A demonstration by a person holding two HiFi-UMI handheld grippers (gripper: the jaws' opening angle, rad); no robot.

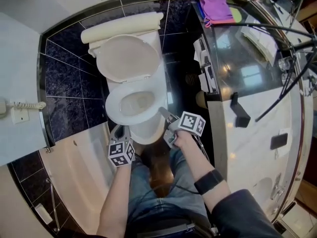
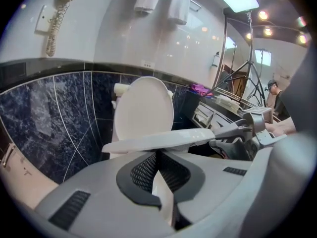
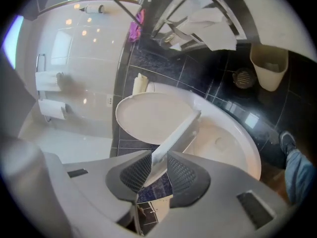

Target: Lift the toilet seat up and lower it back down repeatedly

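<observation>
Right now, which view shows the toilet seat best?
The head view: the toilet seat shows as a whole ring from above. The left gripper view shows it edge-on as a flat slab; the right gripper view shows only a narrow strip of it, seen along its edge.

The front rim of the toilet seat [image 3: 177, 133] lies between the pads of both claws, with the left claw [image 2: 158, 171] at its left side and the right claw [image 3: 154, 170] at its right. The seat's front is raised off the bowl [image 3: 233, 150] beneath it. Beyond both claws, behind the seat, the lid [image 2: 143, 108] stands up against the cistern [image 1: 121, 28]. The bathtub [image 1: 79, 167] runs to the left of the left claw, and a wall phone [image 1: 20, 110] hangs farther left. The desk [image 1: 247, 68] stands to the right of the right claw, with a cloth [image 1: 217, 9] on its far end. Ahead and right of the right claw, a bin [image 3: 270, 66] sits on the floor below the desk's edge. A floor drain [image 3: 242, 78] lies just beside the bin.
</observation>
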